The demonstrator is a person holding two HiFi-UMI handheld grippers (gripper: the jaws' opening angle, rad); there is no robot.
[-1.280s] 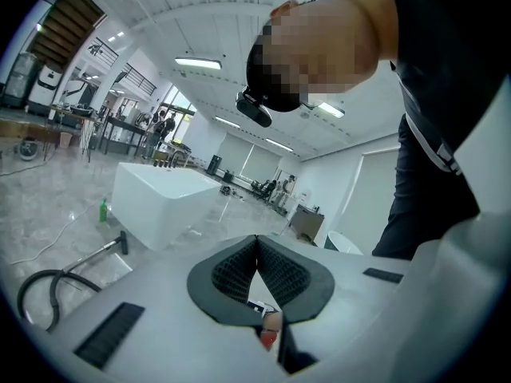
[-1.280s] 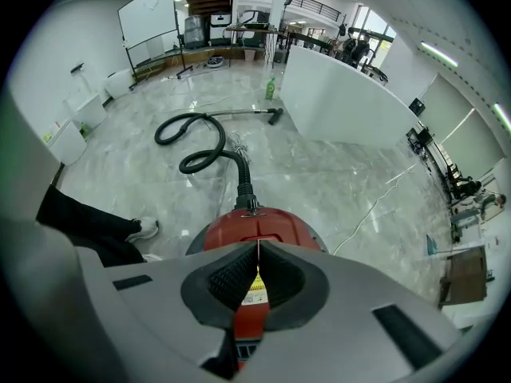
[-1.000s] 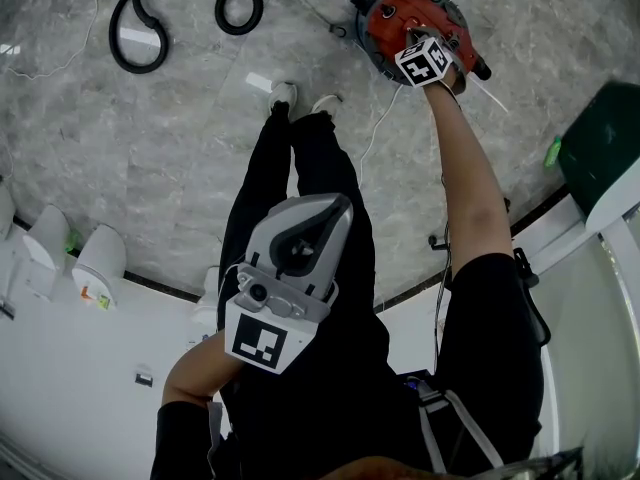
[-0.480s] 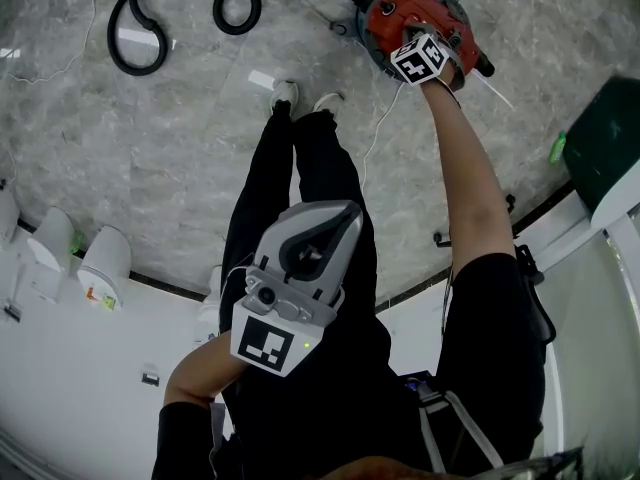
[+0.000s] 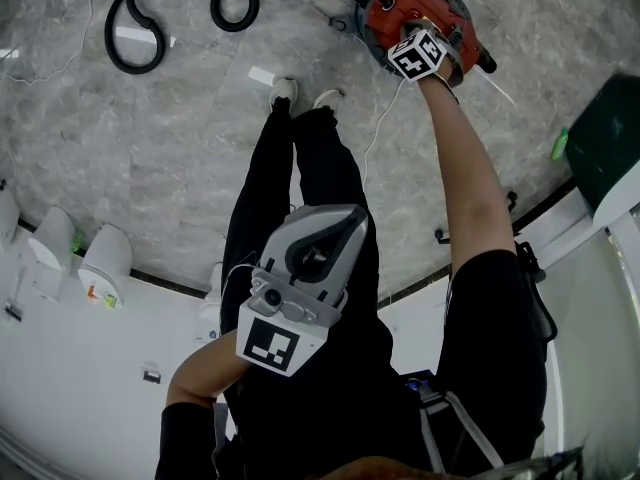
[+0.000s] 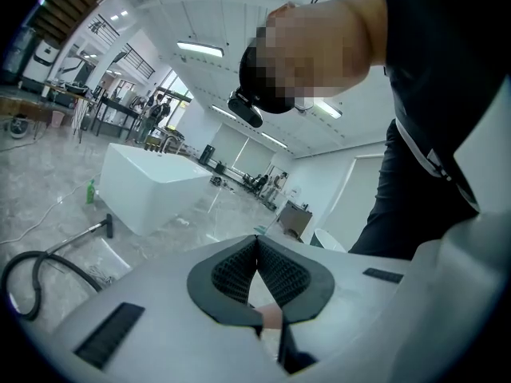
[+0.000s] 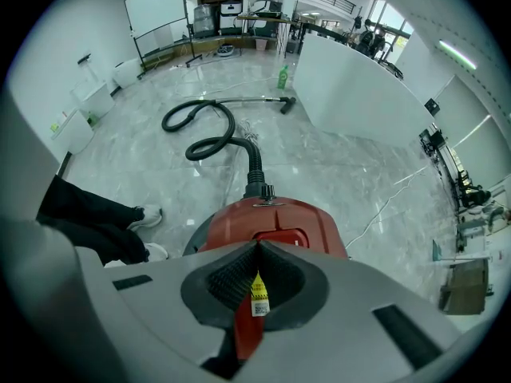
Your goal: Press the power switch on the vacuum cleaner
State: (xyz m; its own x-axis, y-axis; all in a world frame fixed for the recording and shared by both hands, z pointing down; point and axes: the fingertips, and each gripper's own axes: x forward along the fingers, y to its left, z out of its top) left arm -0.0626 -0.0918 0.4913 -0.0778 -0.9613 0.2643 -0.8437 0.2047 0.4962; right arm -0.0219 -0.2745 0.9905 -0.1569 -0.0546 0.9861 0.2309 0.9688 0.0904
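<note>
Right gripper (image 7: 257, 246), jaws pressed together and pinching nothing, at full arm's reach over the red vacuum cleaner (image 5: 390, 6) on the grey marble floor (image 5: 150, 148). Its tips lie at the raised power switch (image 7: 281, 235) on the cleaner's top; contact cannot be told. Black hose (image 7: 255, 162) runs off in loops. Left gripper (image 6: 256, 239), jaws together and empty, held by the person's body

Grey marble floor (image 5: 150, 158) carries the red vacuum cleaner (image 5: 383, 10) and its looped black hose (image 7: 254, 166).
</note>
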